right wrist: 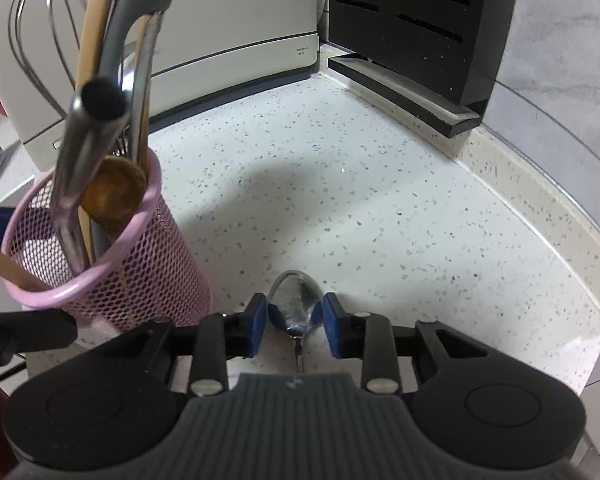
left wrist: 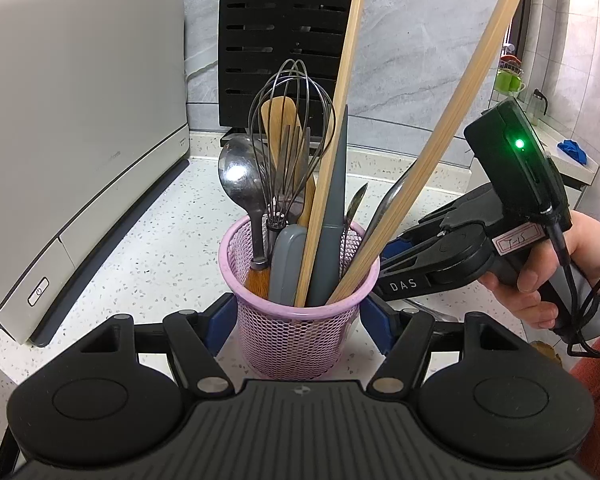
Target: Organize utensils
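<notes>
A pink mesh holder stands on the speckled counter, packed with a wire whisk, a steel ladle-like spoon, a wooden spatula, grey handles and long wooden chopsticks. My left gripper is shut on the holder, a blue pad against each side. To the holder's right, my right gripper points down at the counter. A metal spoon lies flat between its blue pads, which stand open beside the bowl. The spoon's handle runs back under the gripper.
A white appliance fills the left. A black slotted knife block stands at the back against the grey wall. A person's hand holds the right gripper's grip. Bare counter stretches ahead of the spoon to the raised back edge.
</notes>
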Motion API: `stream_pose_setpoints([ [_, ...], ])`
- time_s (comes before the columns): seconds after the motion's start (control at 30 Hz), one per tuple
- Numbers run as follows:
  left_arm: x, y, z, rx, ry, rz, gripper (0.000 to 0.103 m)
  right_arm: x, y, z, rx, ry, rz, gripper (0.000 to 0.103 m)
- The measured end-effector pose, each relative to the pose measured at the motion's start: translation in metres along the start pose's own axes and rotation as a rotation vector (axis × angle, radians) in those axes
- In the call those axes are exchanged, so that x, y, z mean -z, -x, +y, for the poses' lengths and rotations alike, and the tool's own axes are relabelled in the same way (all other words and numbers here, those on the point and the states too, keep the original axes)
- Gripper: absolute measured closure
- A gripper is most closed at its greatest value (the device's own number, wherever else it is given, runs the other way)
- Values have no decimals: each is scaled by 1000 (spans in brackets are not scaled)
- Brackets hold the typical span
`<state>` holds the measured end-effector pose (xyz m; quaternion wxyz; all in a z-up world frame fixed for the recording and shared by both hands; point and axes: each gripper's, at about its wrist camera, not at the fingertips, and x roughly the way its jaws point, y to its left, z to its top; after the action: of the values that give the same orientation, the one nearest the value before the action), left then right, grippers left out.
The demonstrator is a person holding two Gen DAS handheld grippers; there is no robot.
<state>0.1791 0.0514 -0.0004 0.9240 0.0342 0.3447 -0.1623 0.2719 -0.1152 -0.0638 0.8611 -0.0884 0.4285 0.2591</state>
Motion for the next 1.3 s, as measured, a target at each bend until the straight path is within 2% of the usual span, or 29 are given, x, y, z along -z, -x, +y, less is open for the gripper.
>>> stream_pose_setpoints([
  [0.3, 0, 0, 1, 3, 2, 1, 25, 0, 8, -9, -21, -71, -8, 76],
  [0.5, 0, 0, 0, 2, 2, 1, 25, 1, 27, -15, -40, -136, -37, 76],
  [0.83, 0, 0, 0, 3, 2, 1, 25, 3, 66, -20, -127, -234, -149, 76],
  [1.27, 0, 0, 0, 2, 2, 1, 25, 7, 94, -23, -134, -277, -262, 77],
  [1.3, 0, 0, 0, 2, 2, 1, 25, 7, 95, -25, -135, -282, -269, 103],
])
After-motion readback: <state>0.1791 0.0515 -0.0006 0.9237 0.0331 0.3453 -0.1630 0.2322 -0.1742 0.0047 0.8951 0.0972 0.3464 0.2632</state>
